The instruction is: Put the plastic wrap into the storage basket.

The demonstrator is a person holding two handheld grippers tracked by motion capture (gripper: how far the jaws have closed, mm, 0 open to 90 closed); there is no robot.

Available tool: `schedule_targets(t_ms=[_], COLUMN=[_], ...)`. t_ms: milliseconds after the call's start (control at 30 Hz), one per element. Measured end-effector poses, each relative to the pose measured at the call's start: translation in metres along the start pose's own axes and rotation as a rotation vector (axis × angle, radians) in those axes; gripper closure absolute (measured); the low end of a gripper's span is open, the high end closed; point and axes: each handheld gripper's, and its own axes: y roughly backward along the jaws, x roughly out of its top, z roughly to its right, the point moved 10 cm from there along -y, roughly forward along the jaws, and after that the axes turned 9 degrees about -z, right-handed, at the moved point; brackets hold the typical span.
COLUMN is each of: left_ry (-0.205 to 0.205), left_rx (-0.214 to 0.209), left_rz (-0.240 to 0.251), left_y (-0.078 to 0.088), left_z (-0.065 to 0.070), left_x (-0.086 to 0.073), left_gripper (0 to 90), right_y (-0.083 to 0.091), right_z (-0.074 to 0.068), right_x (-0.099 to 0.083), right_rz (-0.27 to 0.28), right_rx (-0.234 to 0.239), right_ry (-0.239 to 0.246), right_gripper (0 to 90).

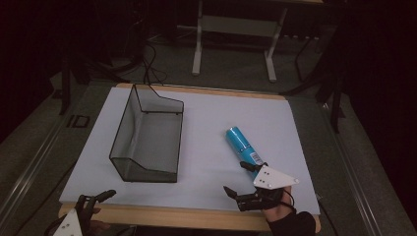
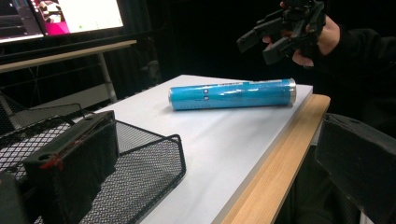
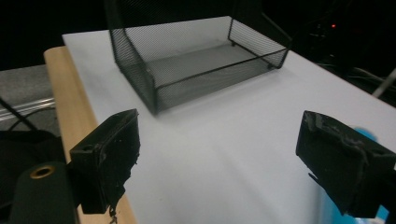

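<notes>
Table: we see a white rectangular tabletop with a light wooden edge (image 1: pixel 206 147), set on a grey carpeted floor (image 1: pixel 236 54) in a dim room.

Basket: a black wire-mesh tray with one raised end (image 1: pixel 147 135) stands on the left half of the tabletop, its long side running away from the person. We see nothing lying in it in the high view or the right gripper view.

Tube: a bright blue cylindrical tube with a white label and a silvery end cap (image 1: pixel 242 144) lies on its side on the right half of the tabletop, well apart from the basket. In the left gripper view its capped end points toward the near wooden edge.

Left gripper: the left gripper (image 1: pixel 93 200) sits at the near left corner, over the wooden edge. Its jaws stand apart and we see nothing between them.

Right gripper: the right gripper (image 1: pixel 243 179) is held just above the table at the near end of the tube. Its jaws are spread wide and grip nothing. In its own view a sliver of blue shows beside one jaw.

Background: a white metal frame (image 1: pixel 236 34) stands on the floor beyond the table. A lit monitor (image 2: pixel 60 18) shows in the left gripper view.
</notes>
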Motion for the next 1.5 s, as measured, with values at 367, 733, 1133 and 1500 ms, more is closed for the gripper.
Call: schedule_targets(t_ms=[367,733,1133,1500], left_ry=[-0.006,-0.007,0.000,0.000], left_rx=[0.002,0.006,0.006,0.000], left_rz=[-0.003,-0.010,-0.014,-0.021], left_y=[-0.001,-0.001,-0.002,-0.003], left_z=[0.002,0.001,0.000,0.001], left_x=[0.000,-0.001,-0.001,-0.002], left_gripper=[0.2,0.2,0.2,0.2], right_y=[0.002,0.001,-0.014,-0.040], right_z=[0.026,0.061,0.094,0.114], right_x=[0.021,0.028,0.011,-0.036], right_rz=[-0.015,-0.017,-0.139,-0.332], right_rx=[-0.040,-0.138,-0.153,-0.143], right_ry=[0.004,-0.023,-0.108,-0.198], right_gripper=[13.4,9.5,9.1,12.3])
